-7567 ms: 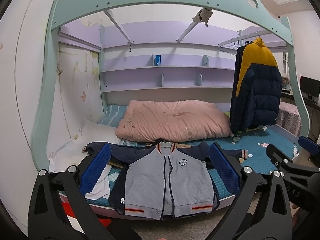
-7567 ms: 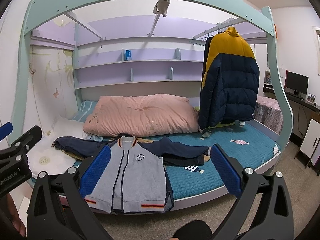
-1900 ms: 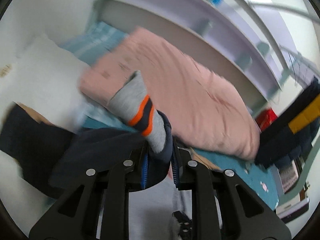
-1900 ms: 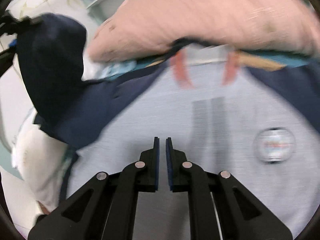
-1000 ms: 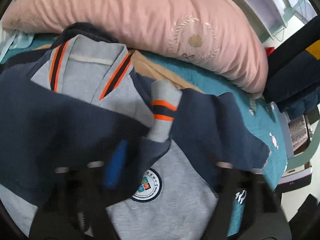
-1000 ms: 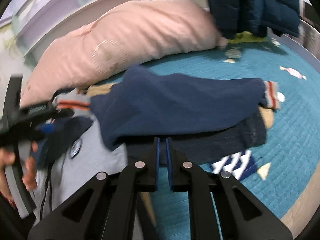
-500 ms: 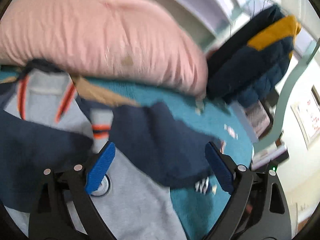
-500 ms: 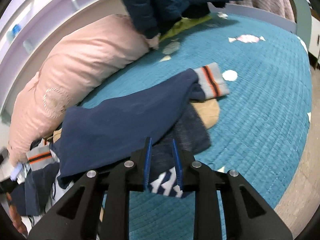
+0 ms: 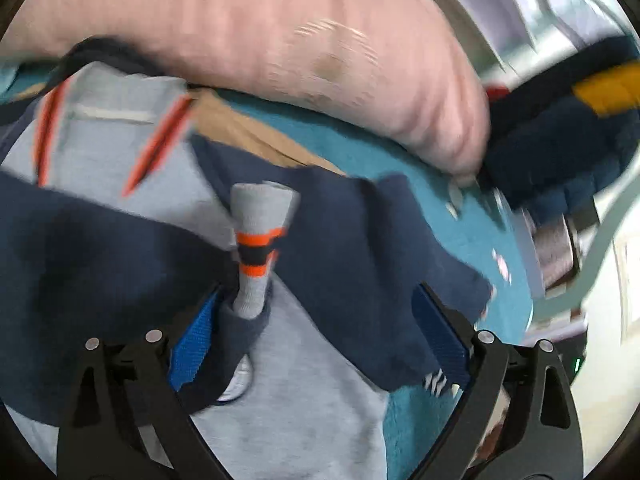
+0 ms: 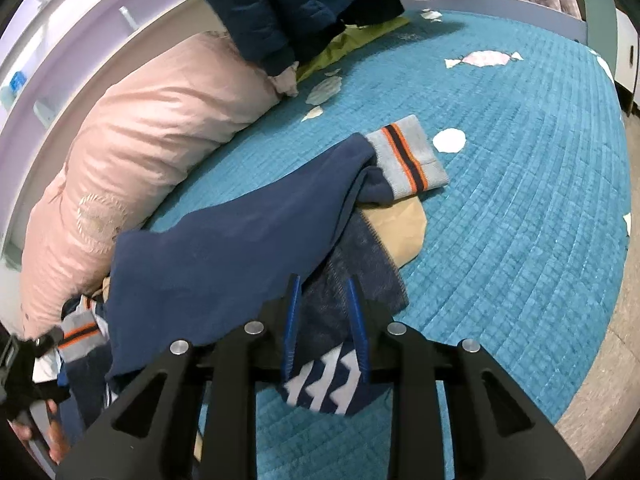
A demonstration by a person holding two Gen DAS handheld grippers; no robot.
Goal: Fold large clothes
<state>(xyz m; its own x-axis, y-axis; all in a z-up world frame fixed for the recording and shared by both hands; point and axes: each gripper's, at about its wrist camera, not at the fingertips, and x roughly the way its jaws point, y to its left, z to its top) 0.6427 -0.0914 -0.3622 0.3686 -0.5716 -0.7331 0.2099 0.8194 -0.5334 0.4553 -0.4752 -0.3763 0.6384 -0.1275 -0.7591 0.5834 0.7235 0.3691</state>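
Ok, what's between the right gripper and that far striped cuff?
In the right wrist view, the navy sleeve runs from the right gripper to the cuff, with darker knit fabric and a tan piece beneath it.

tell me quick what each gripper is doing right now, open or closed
Left gripper: open, holding nothing; the grey sleeve cuff with orange and navy stripes lies loose by its left finger.
Right gripper: partly open, gripping nothing.

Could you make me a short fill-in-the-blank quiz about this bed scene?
1. The left hand-held gripper is ____.
2. The grey ribbed cuff of the navy sleeve has navy and ____ stripes.
3. The big puffy quilt is ____ in colour.
4. The quilted bedspread is ____.

Missing words: open; orange; pink; teal
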